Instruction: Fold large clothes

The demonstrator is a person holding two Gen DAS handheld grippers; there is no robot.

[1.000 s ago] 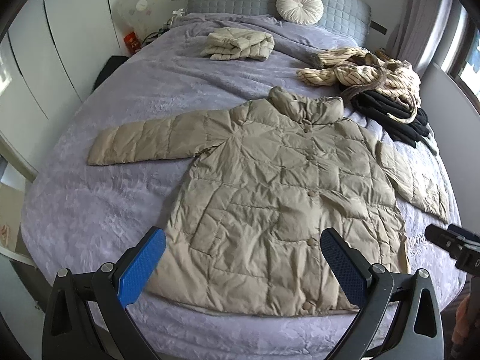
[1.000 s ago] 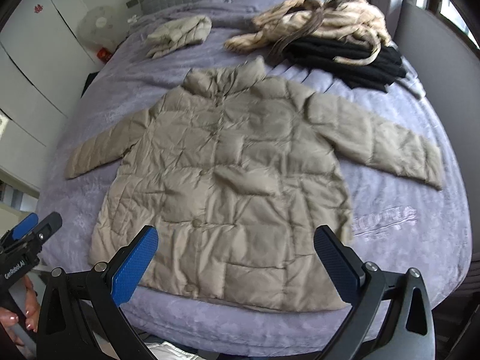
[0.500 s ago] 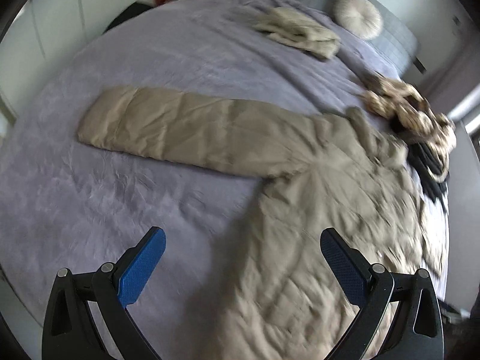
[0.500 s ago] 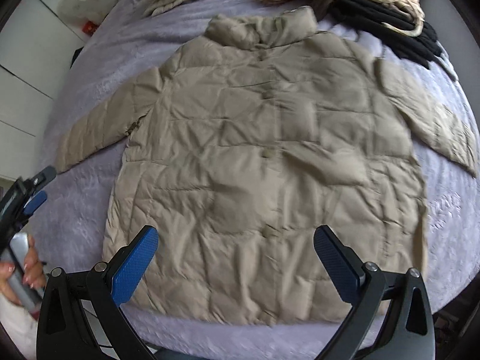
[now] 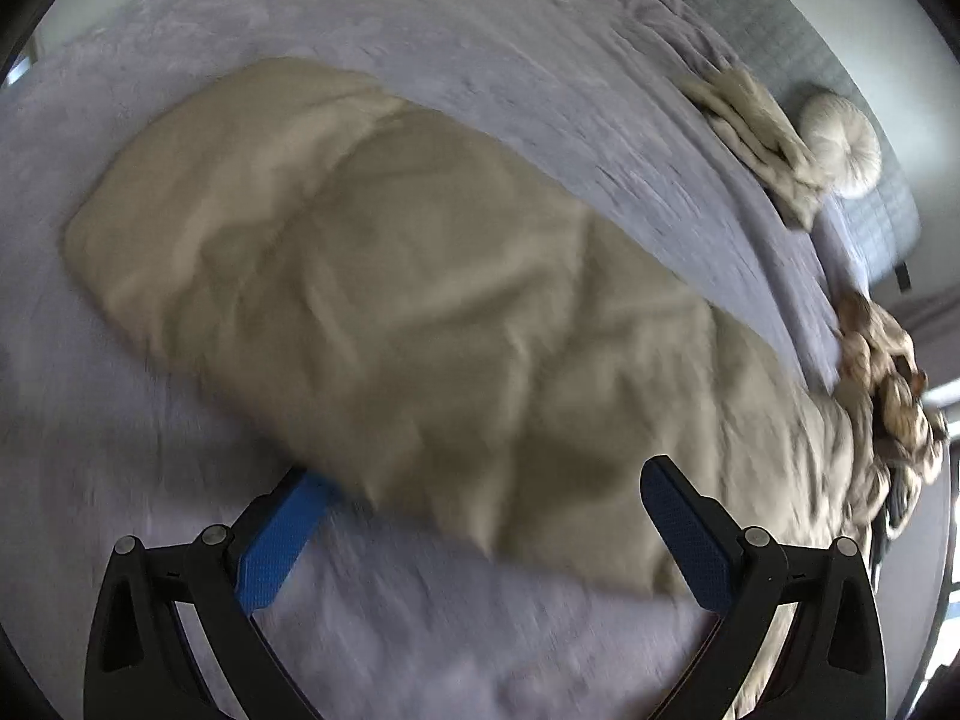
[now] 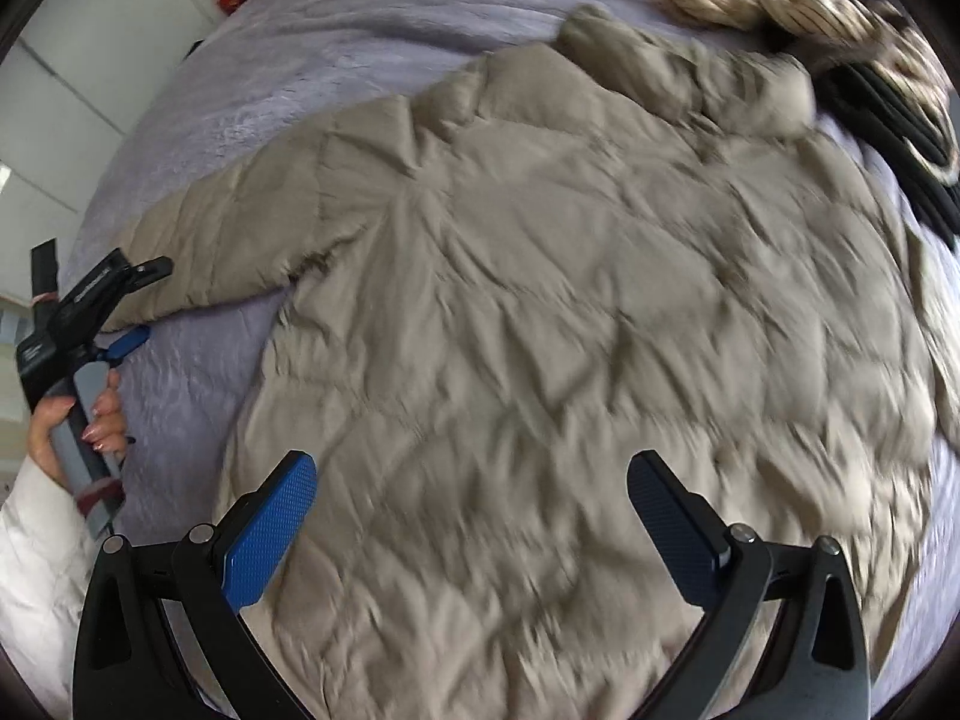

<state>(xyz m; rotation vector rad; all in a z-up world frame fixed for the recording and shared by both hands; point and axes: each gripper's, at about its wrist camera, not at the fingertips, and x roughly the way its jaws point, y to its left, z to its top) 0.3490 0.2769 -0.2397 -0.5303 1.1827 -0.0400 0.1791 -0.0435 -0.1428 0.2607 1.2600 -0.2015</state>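
Note:
A beige quilted puffer coat (image 6: pixel 570 300) lies face up, spread flat on the purple bed cover (image 5: pixel 540 60). Its left sleeve (image 5: pixel 390 300) fills the left wrist view, blurred. My left gripper (image 5: pixel 480 474) is open and low at that sleeve, with the left blue finger (image 5: pixel 282 540) tucked under the sleeve's near edge. In the right wrist view a hand (image 6: pixel 66 426) holds the left gripper (image 6: pixel 150 300), whose jaws stand either side of the cuff. My right gripper (image 6: pixel 471 462) hangs open just above the coat's lower body, holding nothing.
A folded beige jacket (image 5: pixel 756 126) and a round cushion (image 5: pixel 840 144) lie near the grey headboard (image 5: pixel 780 18). A pile of striped and black clothes (image 6: pixel 840 18) sits beside the coat's collar. White wardrobe doors (image 6: pixel 60 90) stand left of the bed.
My left gripper swung left and dropped down to the sleeve's cuff end. The right gripper moved lower and closer over the coat's body. Both stayed open.

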